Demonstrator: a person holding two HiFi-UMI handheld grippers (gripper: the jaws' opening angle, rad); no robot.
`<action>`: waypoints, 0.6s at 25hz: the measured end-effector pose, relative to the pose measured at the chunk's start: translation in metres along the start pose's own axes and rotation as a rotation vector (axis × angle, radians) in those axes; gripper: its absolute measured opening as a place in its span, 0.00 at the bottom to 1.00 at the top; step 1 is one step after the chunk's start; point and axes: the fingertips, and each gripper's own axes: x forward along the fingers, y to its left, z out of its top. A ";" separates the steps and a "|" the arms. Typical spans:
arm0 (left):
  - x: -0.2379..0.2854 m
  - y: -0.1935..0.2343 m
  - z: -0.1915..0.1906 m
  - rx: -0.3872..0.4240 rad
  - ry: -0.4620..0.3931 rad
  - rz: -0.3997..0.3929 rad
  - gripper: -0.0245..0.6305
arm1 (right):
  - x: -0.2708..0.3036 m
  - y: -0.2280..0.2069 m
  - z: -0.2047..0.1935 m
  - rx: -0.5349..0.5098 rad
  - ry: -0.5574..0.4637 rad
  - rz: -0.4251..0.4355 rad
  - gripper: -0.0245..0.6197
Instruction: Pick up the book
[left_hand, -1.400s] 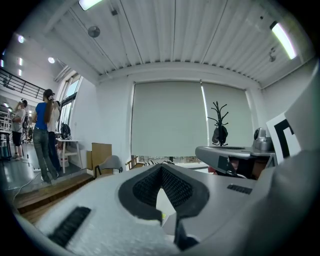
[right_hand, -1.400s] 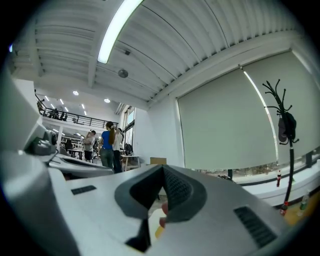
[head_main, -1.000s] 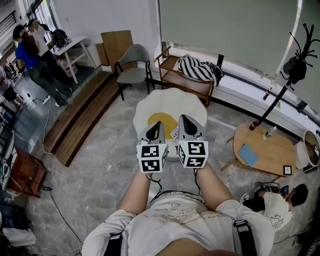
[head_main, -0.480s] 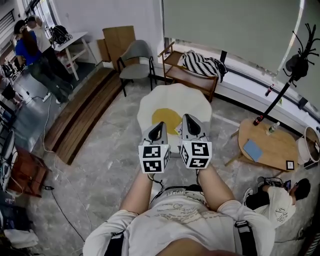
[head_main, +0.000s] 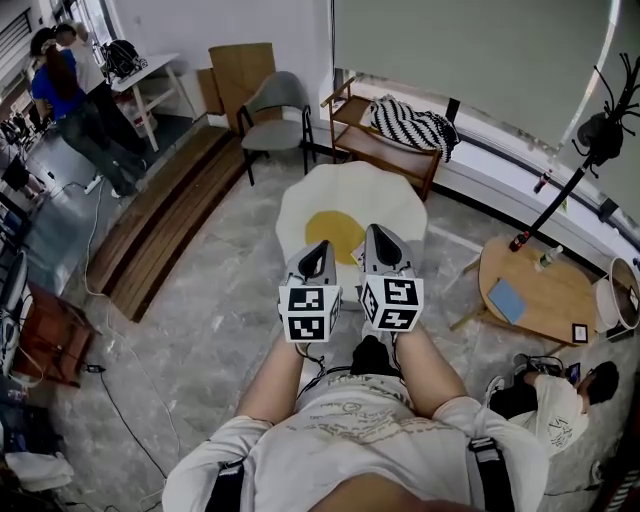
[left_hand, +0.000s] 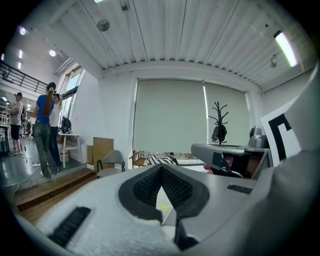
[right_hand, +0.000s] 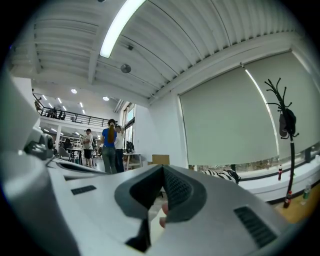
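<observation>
The left gripper (head_main: 316, 252) and right gripper (head_main: 380, 236), 2 grey plastic wedges with ribbed black lining, are closed tight on nothing. The flat blue book (head_main: 507, 300) lies on a round wooden table (head_main: 550, 318) at 3 o'clock, well apart from them.

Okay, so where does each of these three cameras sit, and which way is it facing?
Head view: on the person's head, looking steeply down at the rug; torso, forearms, left gripper and right gripper show.
Left gripper view: on the left gripper, along its shut jaws toward the blind; right gripper at right.
Right gripper view: likewise along its shut jaws; left gripper at left.
Shared: both gripper views see the coat rack.
</observation>
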 end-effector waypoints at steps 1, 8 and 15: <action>0.003 0.001 0.000 0.005 0.001 0.001 0.06 | 0.004 0.000 -0.001 -0.005 -0.001 0.001 0.08; 0.039 0.010 0.002 0.014 0.005 -0.006 0.06 | 0.038 -0.016 0.000 -0.011 -0.020 -0.005 0.08; 0.088 0.022 0.011 0.035 0.004 -0.022 0.06 | 0.084 -0.041 -0.001 -0.007 -0.019 -0.021 0.08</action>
